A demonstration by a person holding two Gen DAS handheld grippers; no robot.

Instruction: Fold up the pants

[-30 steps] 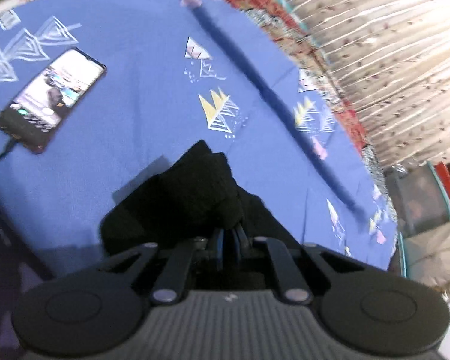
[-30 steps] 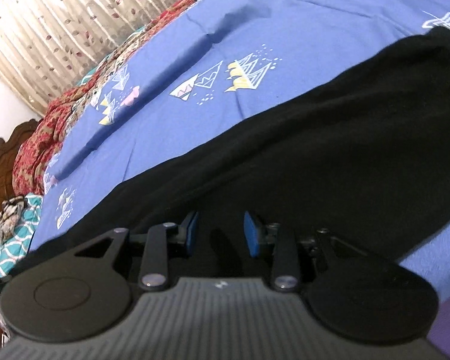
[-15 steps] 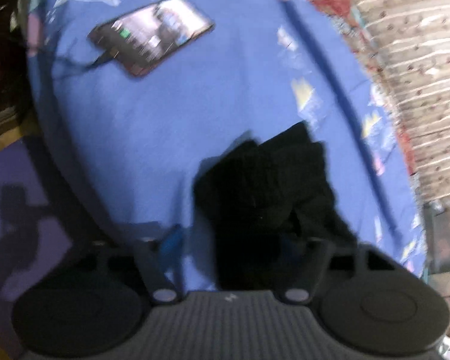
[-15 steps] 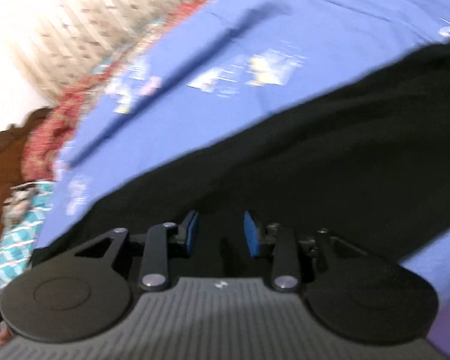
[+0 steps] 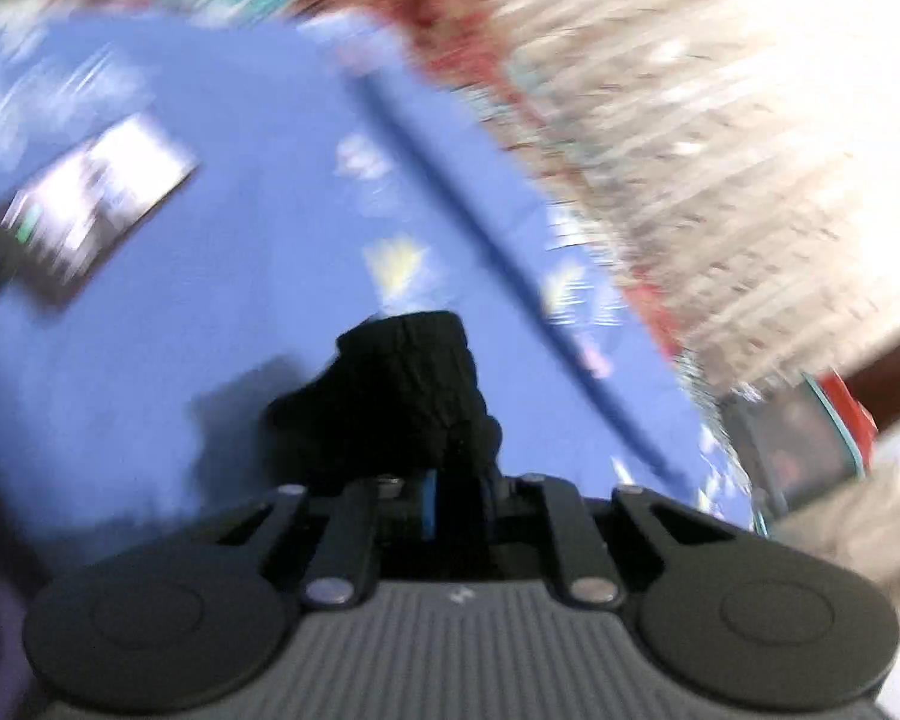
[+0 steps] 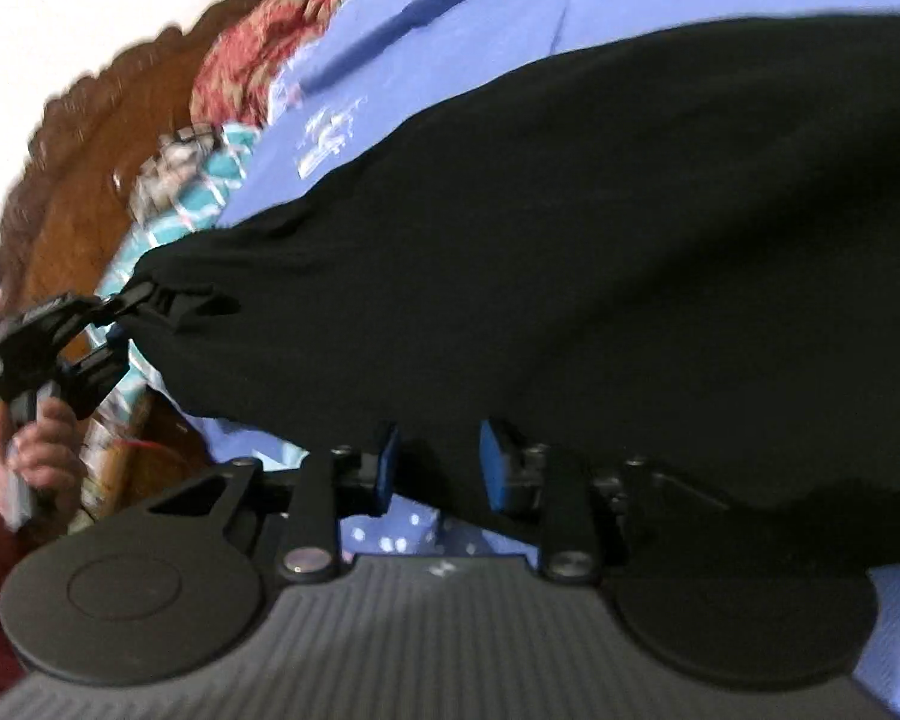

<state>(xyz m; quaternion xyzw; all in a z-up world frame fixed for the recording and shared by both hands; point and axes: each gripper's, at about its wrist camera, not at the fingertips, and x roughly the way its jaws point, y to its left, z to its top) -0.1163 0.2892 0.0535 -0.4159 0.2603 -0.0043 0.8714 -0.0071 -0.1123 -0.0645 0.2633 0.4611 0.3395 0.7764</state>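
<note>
Black pants (image 6: 570, 240) lie stretched across a blue printed bedsheet (image 6: 480, 12). In the right wrist view my left gripper (image 6: 168, 303) pinches the pants' narrow end at the left, held by a person's hand (image 6: 42, 444). The blurred left wrist view shows a bunched end of the pants (image 5: 402, 396) standing up between the left gripper (image 5: 456, 480) jaws, which are closing narrowly on it. My right gripper (image 6: 438, 462) is at the near edge of the pants. Its jaws are closing with the cloth's edge between the blue pads (image 6: 387, 468), which stand apart from it.
A phone (image 5: 84, 216) with a lit screen and a cable lies on the sheet at the left. A carved wooden headboard (image 6: 90, 150) and a red patterned blanket (image 6: 252, 60) border the bed. A curtain (image 5: 720, 150) hangs beyond the bed.
The left jaws opened wide over the bunched cloth, then closed on it again. The right gripper swung left along the pants' edge, bringing the headboard and the left gripper into its view.
</note>
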